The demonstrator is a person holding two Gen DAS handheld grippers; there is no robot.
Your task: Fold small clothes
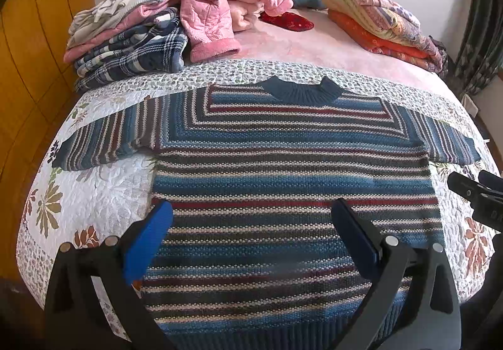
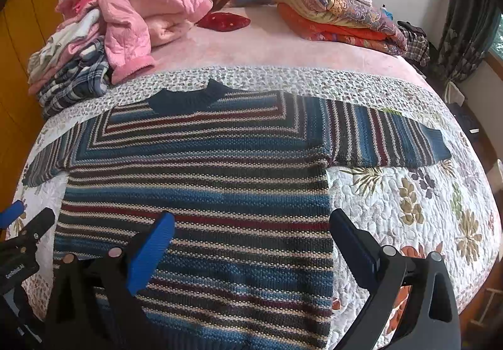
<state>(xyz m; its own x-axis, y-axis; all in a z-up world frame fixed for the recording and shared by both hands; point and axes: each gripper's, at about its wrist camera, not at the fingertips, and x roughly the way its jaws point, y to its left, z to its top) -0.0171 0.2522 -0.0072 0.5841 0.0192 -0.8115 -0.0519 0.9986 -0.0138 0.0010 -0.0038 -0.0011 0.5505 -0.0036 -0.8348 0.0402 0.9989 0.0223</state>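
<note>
A striped knitted sweater (image 1: 292, 180) (image 2: 201, 180) in blue, dark red, grey and cream lies flat on the bed, collar away from me and both sleeves spread sideways. My left gripper (image 1: 251, 211) hovers open over the sweater's lower body, with its left finger near the left side seam. My right gripper (image 2: 251, 221) is open too, above the lower right part, and its right finger sits just past the right side seam over the quilt. Nothing is between either pair of fingers. Each gripper shows at the edge of the other's view.
The sweater rests on a white floral quilt (image 1: 94, 193) (image 2: 408, 199) over a pink bedspread (image 1: 314, 45). A heap of pink and plaid clothes (image 1: 151, 10) (image 2: 110, 20) is at the back left. Folded orange and patterned quilts (image 1: 380, 20) (image 2: 339, 10) lie back right, with a red item (image 1: 287, 20) between.
</note>
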